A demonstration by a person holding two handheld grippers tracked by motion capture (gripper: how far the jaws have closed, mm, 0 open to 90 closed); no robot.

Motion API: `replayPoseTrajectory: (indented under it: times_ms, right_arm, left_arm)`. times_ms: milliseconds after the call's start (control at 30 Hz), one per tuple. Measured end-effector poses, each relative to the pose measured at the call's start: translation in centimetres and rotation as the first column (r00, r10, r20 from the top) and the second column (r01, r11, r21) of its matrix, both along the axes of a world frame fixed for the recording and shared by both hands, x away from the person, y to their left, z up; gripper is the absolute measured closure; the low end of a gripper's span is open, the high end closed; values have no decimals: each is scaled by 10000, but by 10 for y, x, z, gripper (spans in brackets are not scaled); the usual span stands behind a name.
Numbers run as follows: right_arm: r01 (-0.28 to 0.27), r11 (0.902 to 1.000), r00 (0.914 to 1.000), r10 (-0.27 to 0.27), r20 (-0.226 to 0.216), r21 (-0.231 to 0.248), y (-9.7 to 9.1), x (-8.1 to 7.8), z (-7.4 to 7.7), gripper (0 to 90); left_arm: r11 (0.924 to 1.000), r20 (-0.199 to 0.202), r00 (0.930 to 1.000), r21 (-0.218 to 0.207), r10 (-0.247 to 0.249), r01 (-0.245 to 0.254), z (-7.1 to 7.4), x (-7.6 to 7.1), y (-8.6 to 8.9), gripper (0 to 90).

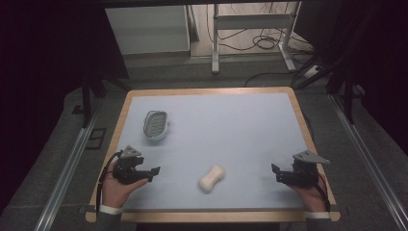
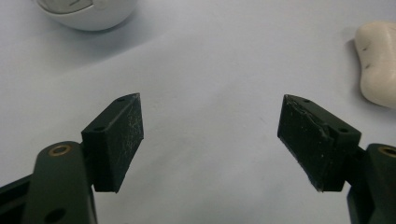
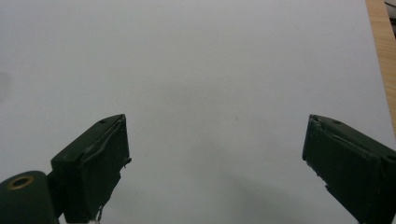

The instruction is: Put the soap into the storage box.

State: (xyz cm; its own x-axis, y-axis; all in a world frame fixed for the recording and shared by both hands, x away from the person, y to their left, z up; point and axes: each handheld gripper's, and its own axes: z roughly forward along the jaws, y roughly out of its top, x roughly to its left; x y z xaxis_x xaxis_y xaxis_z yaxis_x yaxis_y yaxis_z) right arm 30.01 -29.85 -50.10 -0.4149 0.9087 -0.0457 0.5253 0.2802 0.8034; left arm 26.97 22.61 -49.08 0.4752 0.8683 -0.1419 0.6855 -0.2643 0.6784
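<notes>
Left claw point(image 1: 148, 172): released, jaws spread wide, worktop's 7 o'clock.
Right claw point(image 1: 278, 173): released, empty, at 4 o'clock.
Cream waisted soap bar point(image 1: 212, 178): lies at 6 o'clock, between both claws.
White oval ribbed soap dish point(image 1: 156, 125): at 10 o'clock.
Advice: probably straddle the bar's narrow waist, then close gently.

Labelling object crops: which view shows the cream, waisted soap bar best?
The high view: the whole cream, waisted soap bar lies unobstructed on the pale blue mat. The left gripper view catches part of it at the right edge.
</notes>
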Motion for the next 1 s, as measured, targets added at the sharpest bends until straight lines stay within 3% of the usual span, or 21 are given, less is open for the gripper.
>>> replayPoseTrajectory:
  times_ms: [533, 1000]
  right_arm:
    - [98, 10000, 9999, -98, 58, 18, -7, -2, 1, 70]
    - [69, 9999, 10000, -68, 26, -121, -5, -1, 0, 71]
  left_arm:
    - [9991, -122, 9997, -362, -210, 206, 16, 2, -10, 225]
    - [9947, -355, 9941, 94, -1023, 1027, 13, 6, -38, 218]
